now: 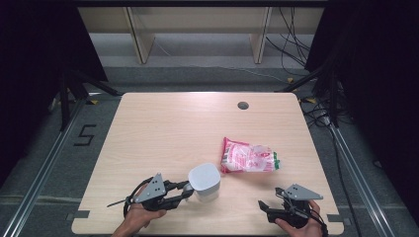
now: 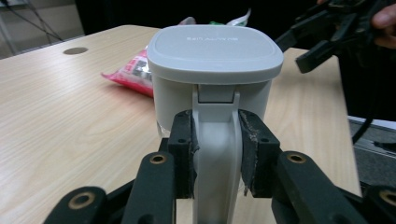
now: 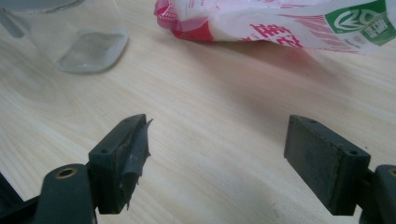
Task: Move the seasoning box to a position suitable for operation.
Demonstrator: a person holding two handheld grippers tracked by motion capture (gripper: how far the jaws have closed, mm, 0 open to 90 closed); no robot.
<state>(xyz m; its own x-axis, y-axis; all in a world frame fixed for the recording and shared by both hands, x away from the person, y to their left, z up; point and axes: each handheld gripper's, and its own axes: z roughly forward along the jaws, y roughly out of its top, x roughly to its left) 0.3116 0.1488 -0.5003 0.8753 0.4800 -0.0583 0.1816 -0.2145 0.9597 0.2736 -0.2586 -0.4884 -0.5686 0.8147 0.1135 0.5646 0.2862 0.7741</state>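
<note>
The left gripper (image 2: pixel 215 154) clamped the jug's handle (image 2: pixel 215 140) while the right gripper (image 3: pixel 217 163) waited open, so lifting the jug (image 1: pixel 204 181) steadily seemed next.

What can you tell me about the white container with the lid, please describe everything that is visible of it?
The white container is a squarish jug with rounded corners, apparently plastic. A flat pale grey lid sits closed on top, and a grey handle runs down the side from a hinge under the lid. It stands upright on the wooden table, near the front edge, left of the pink packet and apart from it. The left gripper has its jaws closed on the handle.
</note>
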